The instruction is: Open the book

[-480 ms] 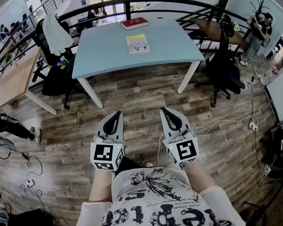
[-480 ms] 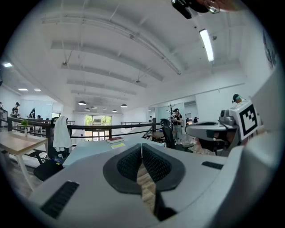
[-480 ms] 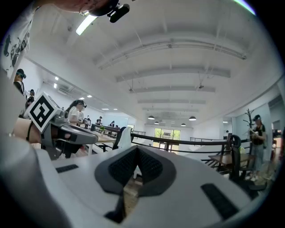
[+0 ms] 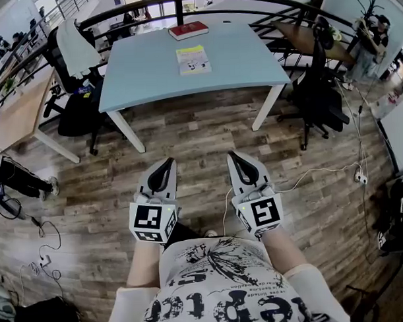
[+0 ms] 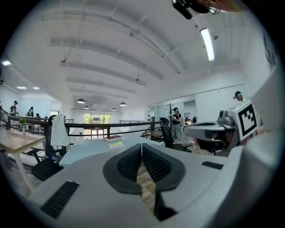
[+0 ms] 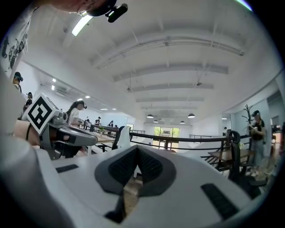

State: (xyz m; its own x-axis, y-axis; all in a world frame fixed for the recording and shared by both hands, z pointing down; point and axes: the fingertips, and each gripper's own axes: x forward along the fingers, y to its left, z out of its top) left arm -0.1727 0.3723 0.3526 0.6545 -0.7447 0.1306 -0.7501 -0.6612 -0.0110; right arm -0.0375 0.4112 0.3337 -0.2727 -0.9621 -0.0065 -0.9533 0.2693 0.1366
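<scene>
Tongs sit side by side at lower centre of the head view: the left tongs [image 4: 166, 163] and right tongs [image 4: 233, 156], both closed tight on nothing. At upper centre, a yellow book [image 4: 193, 59] lies shut on the blue worktop [image 4: 250, 56], with a red book [image 4: 188, 30] above it. The cover print is unreadable.

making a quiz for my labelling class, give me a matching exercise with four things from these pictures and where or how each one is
Things:
1. red book
2. yellow book
3. white garment
4. left gripper

Places or states:
a. jaws together, nothing between them
b. at the far edge of the blue table
c. draped over a black chair beside the table
d. on the table, nearer the person than the other book

Pairs: 1-b, 2-d, 3-c, 4-a
</scene>
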